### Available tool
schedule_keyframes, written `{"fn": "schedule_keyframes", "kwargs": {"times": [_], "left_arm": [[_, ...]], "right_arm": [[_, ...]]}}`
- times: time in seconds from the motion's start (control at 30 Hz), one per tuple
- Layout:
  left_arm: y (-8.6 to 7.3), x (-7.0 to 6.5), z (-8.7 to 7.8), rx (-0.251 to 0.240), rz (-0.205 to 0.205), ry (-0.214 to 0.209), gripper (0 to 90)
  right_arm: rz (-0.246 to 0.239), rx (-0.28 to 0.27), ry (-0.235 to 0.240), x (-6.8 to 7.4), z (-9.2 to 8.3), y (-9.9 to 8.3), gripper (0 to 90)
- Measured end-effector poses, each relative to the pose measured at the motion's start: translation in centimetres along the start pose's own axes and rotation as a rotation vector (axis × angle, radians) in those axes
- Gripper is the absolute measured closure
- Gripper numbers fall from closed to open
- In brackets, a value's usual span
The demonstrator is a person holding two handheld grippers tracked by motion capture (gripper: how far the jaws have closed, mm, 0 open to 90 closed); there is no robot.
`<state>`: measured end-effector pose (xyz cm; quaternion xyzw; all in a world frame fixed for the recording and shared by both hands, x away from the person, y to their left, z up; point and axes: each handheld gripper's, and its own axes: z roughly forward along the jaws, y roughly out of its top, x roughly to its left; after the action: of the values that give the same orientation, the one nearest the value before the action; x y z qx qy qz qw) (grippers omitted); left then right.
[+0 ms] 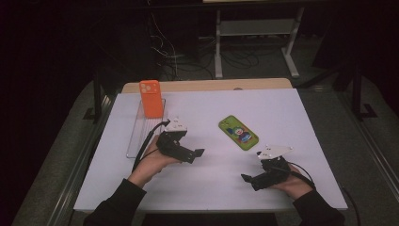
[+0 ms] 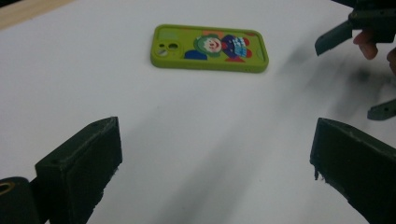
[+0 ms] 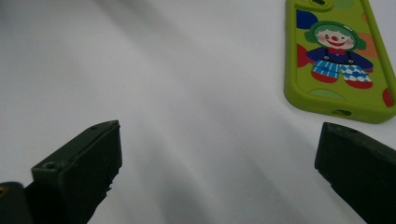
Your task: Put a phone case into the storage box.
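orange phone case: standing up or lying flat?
Standing up. In the high view the orange phone case rises upright at the far end of the clear rack, while the green clown case lies flat on the table.

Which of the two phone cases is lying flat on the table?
The green phone case with the clown picture lies flat; the orange phone case stands upright in the clear rack.
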<state>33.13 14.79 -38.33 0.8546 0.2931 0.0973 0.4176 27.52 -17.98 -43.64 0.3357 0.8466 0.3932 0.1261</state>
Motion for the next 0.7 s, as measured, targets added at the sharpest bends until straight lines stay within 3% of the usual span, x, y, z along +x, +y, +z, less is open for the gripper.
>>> {"fn": "schedule_keyframes", "kwargs": {"times": [0.1,0.17,0.3,0.33,0.37,0.53,0.6,0.7], "left_arm": [[-1.0,-0.4,0.1,-0.005,0.013,0.002,1.7],[-2.0,-0.6,0.1,-0.007,-0.011,-0.007,1.7],[-3.4,-1.3,0.5,0.033,0.025,-0.001,1.7],[-3.6,-1.5,0.6,0.044,0.050,0.009,1.7],[-3.6,-1.6,0.6,0.050,0.068,0.009,1.7],[-3.8,-2.0,0.9,0.047,0.062,-0.008,1.7],[-3.8,-1.8,0.9,0.053,0.084,-0.008,1.7],[-3.8,-1.9,0.9,0.038,0.067,-0.018,1.7]], "right_arm": [[0.003,-0.001,0.006,0.0,-0.1,-0.1,0.0],[0.010,0.009,0.020,-0.1,-0.2,-0.1,0.0],[0.020,-0.010,0.014,-0.2,-0.2,0.1,0.0],[0.028,-0.016,0.011,-0.3,-0.3,0.1,0.0],[0.033,-0.015,0.009,-0.3,-0.3,0.1,0.0],[0.054,-0.008,-0.001,-0.3,-0.4,0.2,0.0],[0.058,-0.005,-0.007,-0.3,-0.5,0.4,0.0],[0.059,0.009,-0.013,-0.4,-0.7,0.8,0.0]]}}
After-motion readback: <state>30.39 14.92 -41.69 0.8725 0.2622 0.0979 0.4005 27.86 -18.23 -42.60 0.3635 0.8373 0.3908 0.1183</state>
